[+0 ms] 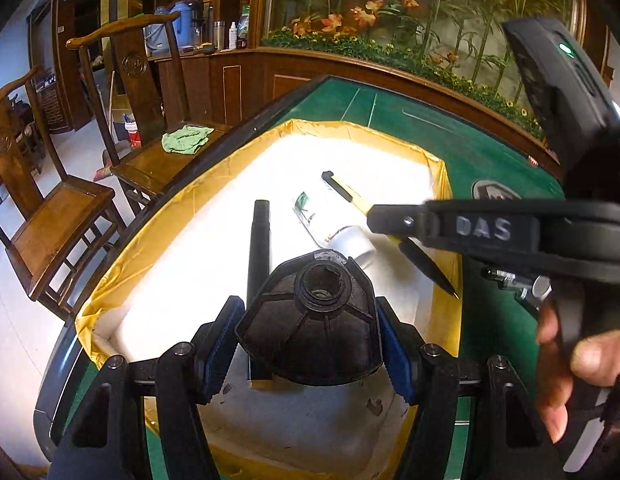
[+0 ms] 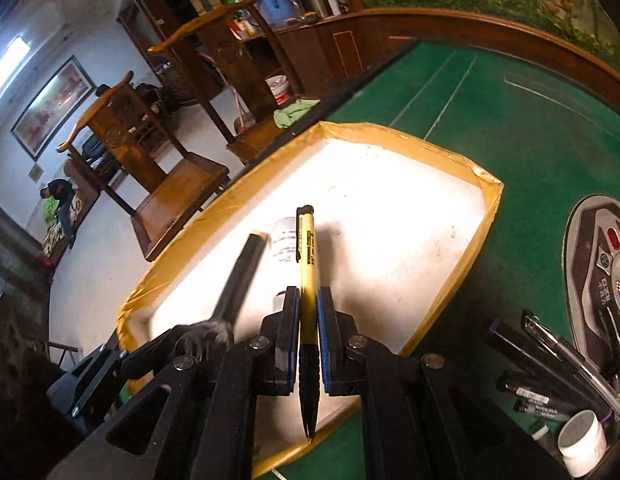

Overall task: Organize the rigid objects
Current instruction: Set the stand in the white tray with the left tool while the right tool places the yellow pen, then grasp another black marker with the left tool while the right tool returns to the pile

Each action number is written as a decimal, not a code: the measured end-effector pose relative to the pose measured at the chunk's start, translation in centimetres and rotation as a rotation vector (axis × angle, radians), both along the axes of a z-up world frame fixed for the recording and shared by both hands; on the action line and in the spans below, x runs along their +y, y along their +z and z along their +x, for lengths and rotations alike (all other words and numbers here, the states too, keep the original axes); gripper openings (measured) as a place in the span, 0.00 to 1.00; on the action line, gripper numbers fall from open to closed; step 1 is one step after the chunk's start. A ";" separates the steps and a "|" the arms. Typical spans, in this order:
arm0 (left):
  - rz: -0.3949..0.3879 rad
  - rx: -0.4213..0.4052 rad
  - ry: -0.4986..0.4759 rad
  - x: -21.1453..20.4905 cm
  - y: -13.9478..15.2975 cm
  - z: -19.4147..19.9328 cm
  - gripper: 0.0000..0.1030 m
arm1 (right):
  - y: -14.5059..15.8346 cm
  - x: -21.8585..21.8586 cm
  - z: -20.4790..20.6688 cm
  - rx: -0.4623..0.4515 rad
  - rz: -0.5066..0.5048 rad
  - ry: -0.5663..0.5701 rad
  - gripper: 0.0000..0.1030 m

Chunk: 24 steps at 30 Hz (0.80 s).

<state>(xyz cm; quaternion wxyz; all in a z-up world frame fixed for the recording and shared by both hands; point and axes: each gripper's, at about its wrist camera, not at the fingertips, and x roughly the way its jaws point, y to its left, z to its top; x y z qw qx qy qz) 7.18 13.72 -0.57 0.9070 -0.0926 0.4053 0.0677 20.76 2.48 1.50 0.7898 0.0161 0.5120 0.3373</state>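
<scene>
A white tray with a gold taped rim sits on the green table. In it lie a black stick and a white tube. My left gripper is shut on a black faceted cone-shaped part, held over the tray's near end. My right gripper is shut on a yellow and black pen above the tray; the gripper also shows from the side in the left wrist view, with the pen there too.
Several pens and markers and a white-capped jar lie on the green table right of the tray, beside a round control panel. Wooden chairs stand left of the table. A wooden planter wall runs behind.
</scene>
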 end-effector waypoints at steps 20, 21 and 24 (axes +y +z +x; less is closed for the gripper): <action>0.040 -0.040 -0.014 -1.3 0.9 -1.4 0.79 | 0.7 0.6 0.3 -0.109 -0.079 0.024 0.36; 0.035 -0.043 -0.008 -1.3 1.0 -1.5 0.79 | 1.2 0.2 0.0 -0.121 -0.062 0.027 0.36; 0.024 -0.050 -0.002 -1.5 1.4 -1.9 0.79 | 2.7 -0.6 -0.8 -0.143 -0.017 0.046 0.39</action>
